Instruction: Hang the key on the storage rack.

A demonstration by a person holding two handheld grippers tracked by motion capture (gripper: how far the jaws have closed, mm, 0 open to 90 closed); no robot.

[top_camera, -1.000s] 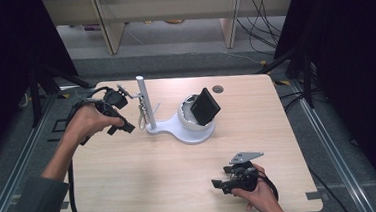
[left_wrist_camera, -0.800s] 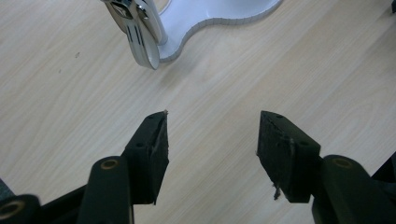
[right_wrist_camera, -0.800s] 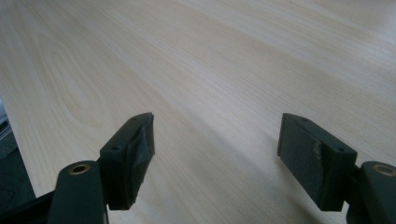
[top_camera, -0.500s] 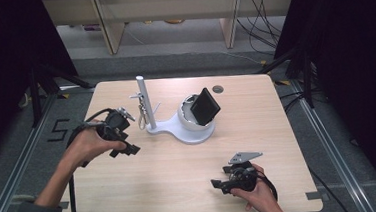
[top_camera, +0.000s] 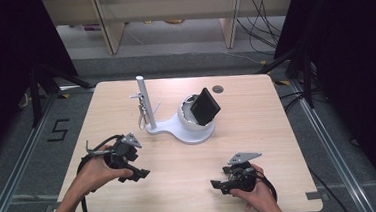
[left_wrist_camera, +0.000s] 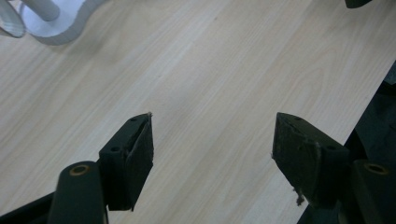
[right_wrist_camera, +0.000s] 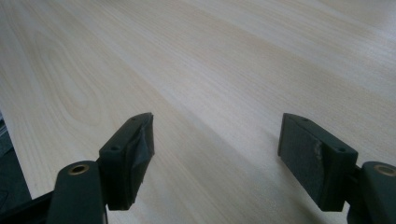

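On the wooden table (top_camera: 258,131) stands a white stand (top_camera: 177,129) with an upright post (top_camera: 145,101). A small metal ring (top_camera: 141,117) hangs from the post, and a black flat device (top_camera: 206,106) leans in the stand's round cradle. My left gripper (top_camera: 139,172) is low over the table's front left, well clear of the stand. Its jaws have just been opening and hold nothing; in the left gripper view (left_wrist_camera: 212,135) bare wood lies between them, with the stand's base (left_wrist_camera: 60,28) at top left. My right gripper (top_camera: 219,185) rests at the front right, open and empty (right_wrist_camera: 217,135).
A round cable hole (top_camera: 218,89) sits near the table's far edge. Dark floor and metal rails (top_camera: 15,168) flank the table. Shelving legs and cables (top_camera: 259,11) lie beyond the far edge.
My left hand has come away from the stand's post, toward the table's front and down. Its jaws stand wider apart. The right hand has kept still.
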